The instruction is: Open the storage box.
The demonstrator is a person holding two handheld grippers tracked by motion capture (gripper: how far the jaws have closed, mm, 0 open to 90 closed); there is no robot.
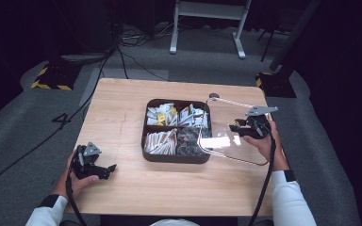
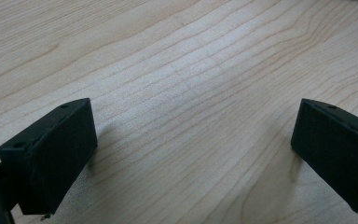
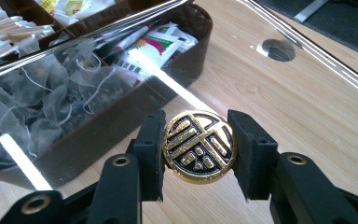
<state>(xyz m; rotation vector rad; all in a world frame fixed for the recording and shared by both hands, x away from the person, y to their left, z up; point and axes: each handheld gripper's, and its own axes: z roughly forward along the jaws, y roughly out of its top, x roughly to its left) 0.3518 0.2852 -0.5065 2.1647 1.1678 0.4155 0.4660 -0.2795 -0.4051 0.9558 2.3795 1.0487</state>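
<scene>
A: Fingers of the right gripper are clamping a round gold-and-black knob, one pad pressing each side of it. Right gripper view, close up.

B: What's the knob on?

A: It's sitting on a clear transparent square lid. Knob's fixed to that lid, and the lid is tilting, its near-left edge resting against the right wall of a dark brown square box w/ four compartments. Rest of it is hanging over bare wooden table, right of the box.

B: Left side?

A: Left gripper is resting open, jaws standing wide apart w/ nothing btwn them, just wood grain. In the high view it's lying at the table's near-left corner, well apart from the box.

B: Box contents?

A: Nearer compartments: brownish paper sachets at left, dark mesh tea bags at right, next to the lid edge. Farther ones: white and yellow packets, then mixed white, red and green packets.

B: Beyond the table?

A: Grey carpet w/ black cables, white metal stand legs at the back.
</scene>
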